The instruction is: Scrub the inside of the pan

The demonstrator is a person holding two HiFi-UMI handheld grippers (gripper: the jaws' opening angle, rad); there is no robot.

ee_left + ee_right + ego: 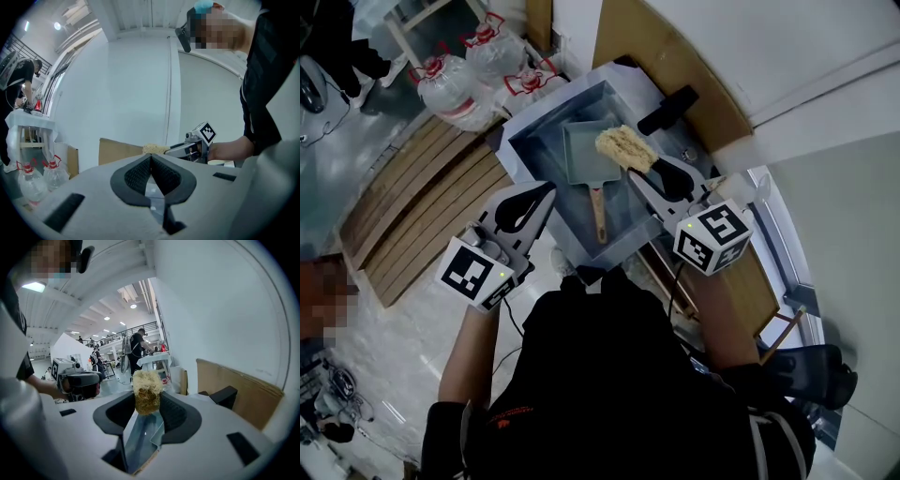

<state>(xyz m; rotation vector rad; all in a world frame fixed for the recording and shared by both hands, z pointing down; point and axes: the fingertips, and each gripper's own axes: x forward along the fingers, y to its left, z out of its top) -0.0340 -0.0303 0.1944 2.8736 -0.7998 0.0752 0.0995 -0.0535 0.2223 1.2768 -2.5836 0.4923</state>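
At the left, water bottles were seen standing beyond a slatted wooden board. The left gripper was held by the near left side of the basin, its jaws pressed together with nothing between them. The pan was laid flat in the basin with its wooden handle turned toward the person, and over its right edge a straw-coloured scrubber was clamped in the right gripper; whether the scrubber touched the pan could not be told.
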